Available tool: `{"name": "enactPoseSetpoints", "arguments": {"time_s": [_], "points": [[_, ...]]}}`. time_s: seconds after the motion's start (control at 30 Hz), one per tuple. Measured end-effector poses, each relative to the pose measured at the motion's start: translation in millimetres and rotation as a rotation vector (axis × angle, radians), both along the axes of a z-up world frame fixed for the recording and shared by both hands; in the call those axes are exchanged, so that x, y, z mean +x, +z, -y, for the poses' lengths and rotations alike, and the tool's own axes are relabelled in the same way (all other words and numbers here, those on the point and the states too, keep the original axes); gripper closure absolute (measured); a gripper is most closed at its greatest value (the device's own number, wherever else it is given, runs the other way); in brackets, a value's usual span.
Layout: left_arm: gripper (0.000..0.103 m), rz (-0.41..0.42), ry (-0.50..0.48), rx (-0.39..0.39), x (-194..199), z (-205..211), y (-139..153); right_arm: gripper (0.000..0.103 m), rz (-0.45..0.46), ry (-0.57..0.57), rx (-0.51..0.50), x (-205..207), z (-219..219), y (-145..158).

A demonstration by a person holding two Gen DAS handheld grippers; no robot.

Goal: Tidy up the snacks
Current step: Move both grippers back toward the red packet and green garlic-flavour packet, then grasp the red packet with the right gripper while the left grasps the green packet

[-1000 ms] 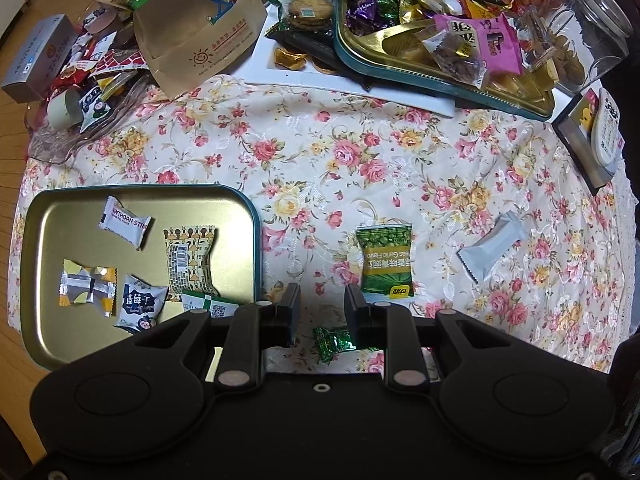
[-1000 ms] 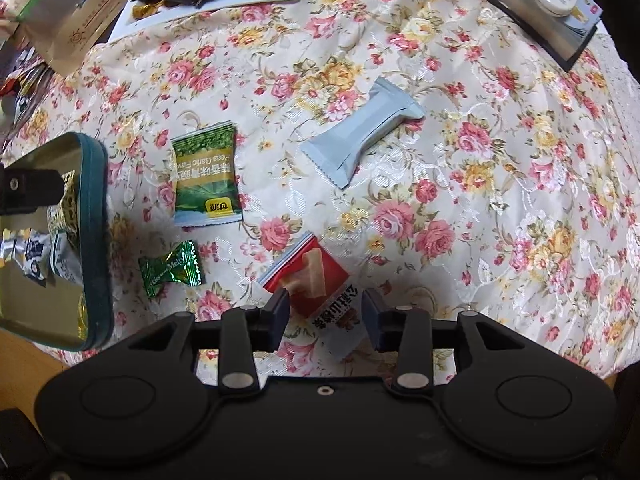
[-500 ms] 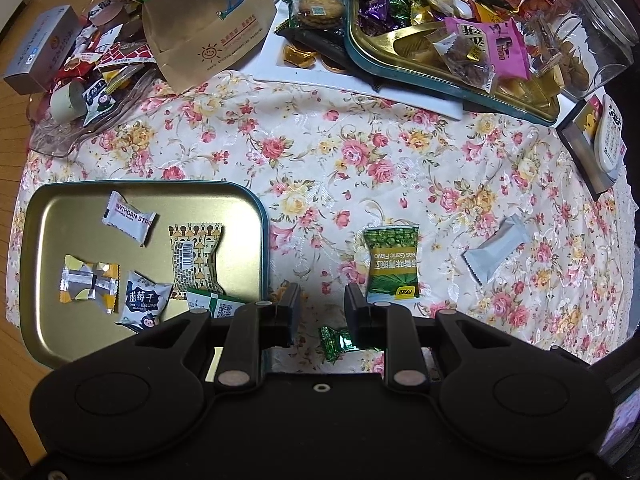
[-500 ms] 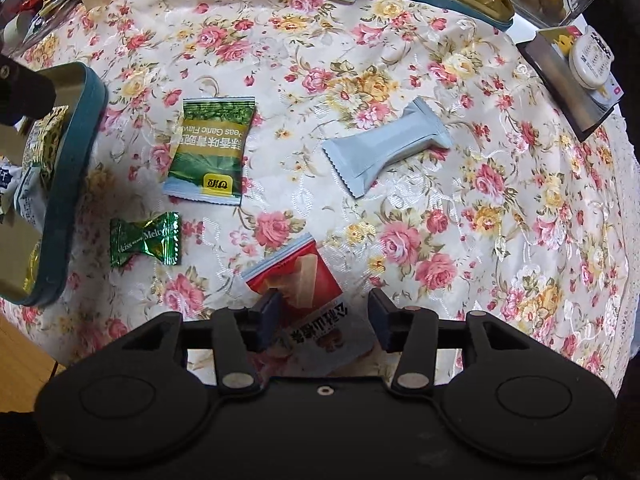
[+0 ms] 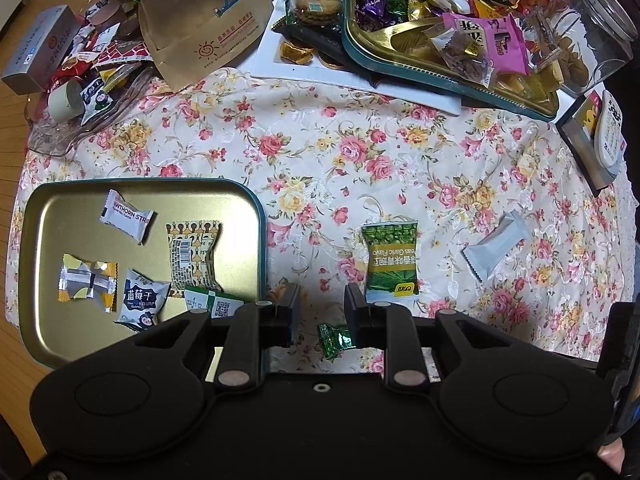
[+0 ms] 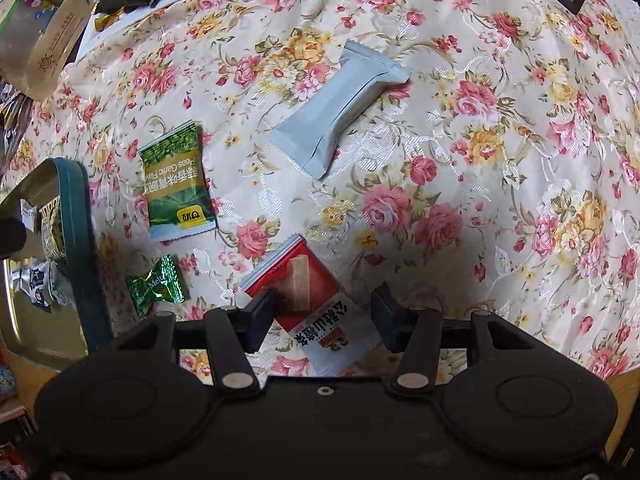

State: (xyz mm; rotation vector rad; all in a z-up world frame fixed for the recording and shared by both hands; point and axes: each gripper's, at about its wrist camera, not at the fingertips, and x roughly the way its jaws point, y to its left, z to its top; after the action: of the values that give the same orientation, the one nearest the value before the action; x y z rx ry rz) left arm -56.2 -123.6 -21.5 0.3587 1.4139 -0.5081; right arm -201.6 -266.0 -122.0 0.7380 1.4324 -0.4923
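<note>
A gold tray with a teal rim (image 5: 48,320) lies at the left and holds several wrapped snacks. My left gripper (image 5: 320,312) is open above the floral cloth, right of the tray, with a small green candy (image 5: 334,339) just below its jaws. A green pea packet (image 5: 390,262) and a grey packet (image 5: 496,246) lie to its right. My right gripper (image 6: 322,320) is open, its jaws either side of a red and white snack packet (image 6: 308,300). The green candy (image 6: 158,284), pea packet (image 6: 176,182), grey packet (image 6: 340,108) and tray rim (image 6: 86,248) also show there.
A second teal-rimmed tray (image 5: 440,76) full of snacks stands at the back on a white board. A brown paper bag (image 5: 204,28), a glass dish of packets (image 5: 80,92), a clear jar (image 5: 600,32) and a small box (image 5: 592,140) crowd the far edge.
The right gripper has come lower and closer around the red and white packet. The left gripper has drifted slightly back, with the green candy still under its jaws.
</note>
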Motion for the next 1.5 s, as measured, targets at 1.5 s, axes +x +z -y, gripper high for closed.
{"name": "enactPoseSetpoints", "arguments": {"time_s": [1.5], "points": [[0.070,0.008,-0.023,-0.038,-17,58,-46,0.067,0.125,-0.262,-0.111,-5,34,123]]}}
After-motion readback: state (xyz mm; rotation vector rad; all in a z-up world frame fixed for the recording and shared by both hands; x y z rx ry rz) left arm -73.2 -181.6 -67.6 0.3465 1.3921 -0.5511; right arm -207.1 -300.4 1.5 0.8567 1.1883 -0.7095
